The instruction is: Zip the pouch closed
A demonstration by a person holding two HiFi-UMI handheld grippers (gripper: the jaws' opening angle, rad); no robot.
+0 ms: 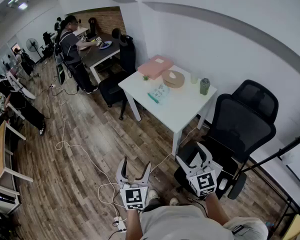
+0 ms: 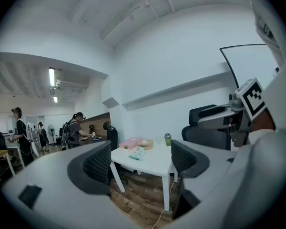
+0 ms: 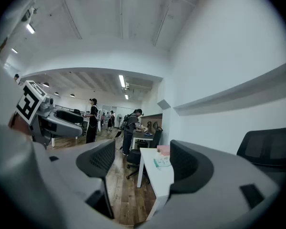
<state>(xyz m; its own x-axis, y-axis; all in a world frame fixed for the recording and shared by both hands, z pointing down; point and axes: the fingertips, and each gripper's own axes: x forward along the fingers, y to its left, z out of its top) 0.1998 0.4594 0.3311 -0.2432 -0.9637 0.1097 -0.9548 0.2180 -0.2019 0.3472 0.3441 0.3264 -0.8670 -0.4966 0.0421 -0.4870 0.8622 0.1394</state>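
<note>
A teal-and-white pouch (image 1: 159,93) lies flat on the white table (image 1: 180,109), near its left edge. The left gripper view shows the same pouch (image 2: 137,152) far ahead on the table, and in the right gripper view the pouch (image 3: 161,162) shows small between the jaws. My left gripper (image 1: 133,174) is held low over the wood floor, well short of the table, open and empty. My right gripper (image 1: 194,156) hangs open and empty in front of the office chair. Both are far from the pouch.
A pink box (image 1: 155,66), a round wooden object (image 1: 173,78), a clear cup (image 1: 194,77) and a green tumbler (image 1: 204,86) share the table. A black office chair (image 1: 237,129) stands right of it. White cables (image 1: 85,156) trail across the floor. People (image 1: 72,49) work at desks far left.
</note>
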